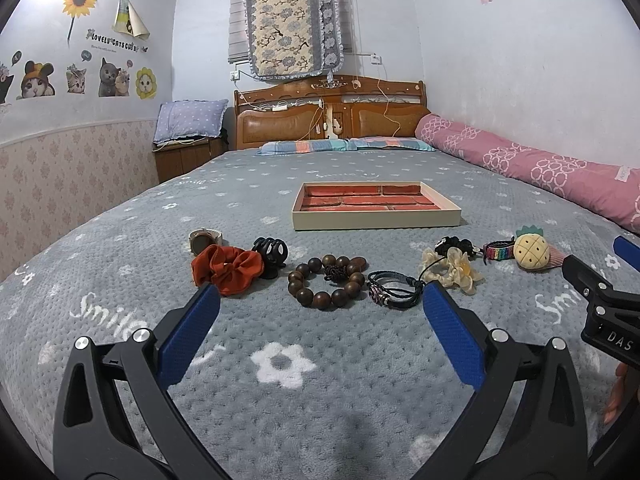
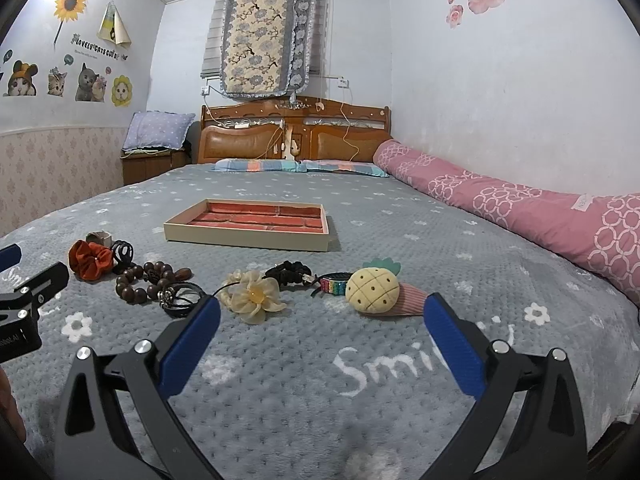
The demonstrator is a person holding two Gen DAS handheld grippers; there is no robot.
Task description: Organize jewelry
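A row of jewelry lies on the grey bedspread: a watch (image 1: 204, 238), an orange scrunchie (image 1: 226, 268), a black claw clip (image 1: 271, 253), a wooden bead bracelet (image 1: 326, 286), a black leather bracelet (image 1: 394, 291), a cream flower tie (image 1: 454, 270), a black braided bracelet (image 1: 454, 245), a rainbow bracelet (image 1: 498, 250) and a pineapple clip (image 1: 530, 254). A shallow tray (image 1: 376, 222) with a brick-pattern floor sits behind them. My left gripper (image 1: 320, 312) is open and empty, just short of the bead bracelet. My right gripper (image 2: 322, 316) is open and empty, just short of the flower tie (image 2: 254, 296) and pineapple clip (image 2: 372, 290).
A long pink bolster (image 2: 520, 208) lies along the right wall. Pillows (image 1: 344, 146) and a wooden headboard (image 1: 332, 114) are at the far end. A nightstand (image 1: 182, 158) stands at the left of the bed.
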